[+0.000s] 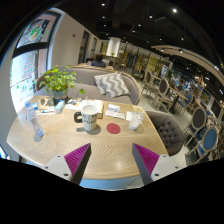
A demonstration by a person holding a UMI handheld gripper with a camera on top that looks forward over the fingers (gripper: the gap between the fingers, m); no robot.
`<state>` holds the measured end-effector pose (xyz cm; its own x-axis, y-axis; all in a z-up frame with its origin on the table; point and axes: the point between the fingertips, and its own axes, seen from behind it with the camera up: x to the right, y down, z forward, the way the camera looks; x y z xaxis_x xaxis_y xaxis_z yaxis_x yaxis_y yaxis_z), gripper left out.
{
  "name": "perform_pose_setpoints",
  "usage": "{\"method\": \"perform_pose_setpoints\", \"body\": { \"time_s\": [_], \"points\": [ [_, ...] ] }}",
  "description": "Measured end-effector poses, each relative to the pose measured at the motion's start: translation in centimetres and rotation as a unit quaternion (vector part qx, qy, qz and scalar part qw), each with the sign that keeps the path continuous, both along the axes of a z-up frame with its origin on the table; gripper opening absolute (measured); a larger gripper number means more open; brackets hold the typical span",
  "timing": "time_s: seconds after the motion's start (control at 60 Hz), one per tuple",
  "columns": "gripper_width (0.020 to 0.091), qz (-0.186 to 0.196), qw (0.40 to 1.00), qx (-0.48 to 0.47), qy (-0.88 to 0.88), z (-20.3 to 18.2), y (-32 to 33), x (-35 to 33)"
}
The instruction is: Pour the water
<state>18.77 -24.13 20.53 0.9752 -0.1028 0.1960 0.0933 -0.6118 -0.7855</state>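
Note:
On the wooden table (pixel 60 140) a pale mug (pixel 89 115) with a handle stands beyond my fingers. To its right a round red coaster (pixel 113 128) lies flat, and a small white cup (pixel 135 121) stands past that. Far to the left sits a clear glass vessel (pixel 37 128); whether it holds water cannot be made out. My gripper (pixel 111 152) hovers over the table's near edge, open, its magenta pads (pixel 75 158) wide apart with only bare tabletop between them. All these objects are ahead of the fingertips, none touched.
A green potted plant (pixel 58 80) stands at the table's far left, with a small frame (pixel 43 101) beside it and papers (pixel 113 110) behind the mug. A grey sofa with a striped cushion (pixel 112 85) lies beyond. Chairs (pixel 165 128) stand at the right.

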Motion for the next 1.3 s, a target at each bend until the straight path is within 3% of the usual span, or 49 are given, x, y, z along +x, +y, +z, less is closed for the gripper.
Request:
{"method": "perform_pose_setpoints", "body": {
  "time_s": [0.133,0.15,0.383,0.55,0.717,0.95,1.05,1.167,1.3],
  "points": [
    [0.0854,0.01,1.0,-0.018,-0.006,-1.7,-1.1,-4.2],
    [0.0853,0.014,1.0,-0.021,-0.004,-1.6,-1.1,-2.1],
    [0.0857,0.037,0.998,-0.038,0.024,-4.5,-2.9,-14.5],
    [0.0854,0.085,0.994,-0.022,0.064,-6.1,-2.6,-24.0],
    [0.0858,0.131,0.987,0.021,0.087,-7.2,1.9,-32.6],
    [0.0847,0.113,0.985,0.064,0.114,-10.9,12.4,-37.9],
    [0.0798,0.109,0.985,0.07,0.11,-12.7,15.5,-38.9],
    [0.0535,0.097,0.987,0.078,0.103,-14.3,17.8,-39.0],
    [0.0423,0.095,0.986,0.086,0.105,-14.2,18.5,-39.0]
  ]
}}
